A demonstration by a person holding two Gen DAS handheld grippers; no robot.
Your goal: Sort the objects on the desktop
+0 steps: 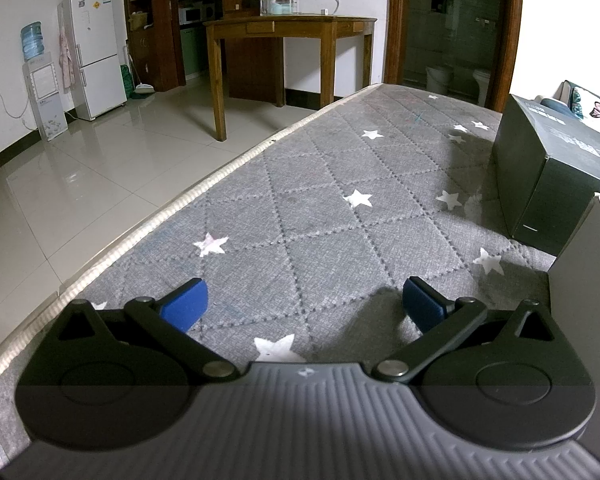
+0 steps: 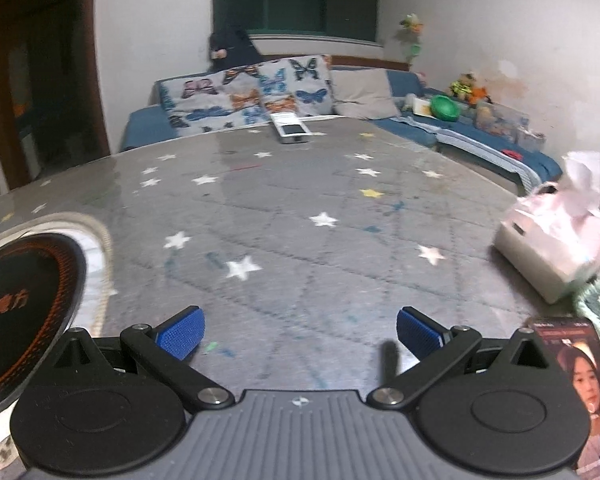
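Both your left gripper [image 1: 304, 304] and right gripper [image 2: 300, 332] hover wide and empty over the grey star-patterned quilted tabletop [image 2: 300, 208], sorting apparently unstarted, so pick something, perhaps the white tissue box [image 2: 540, 256] at right.

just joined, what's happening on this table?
Nothing is being handled yet. The left hand-held gripper and right hand-held gripper both hover open and empty over the star-patterned table cover. Items to sort sit around them: a dark box, a tissue box, a white device at the far edge.
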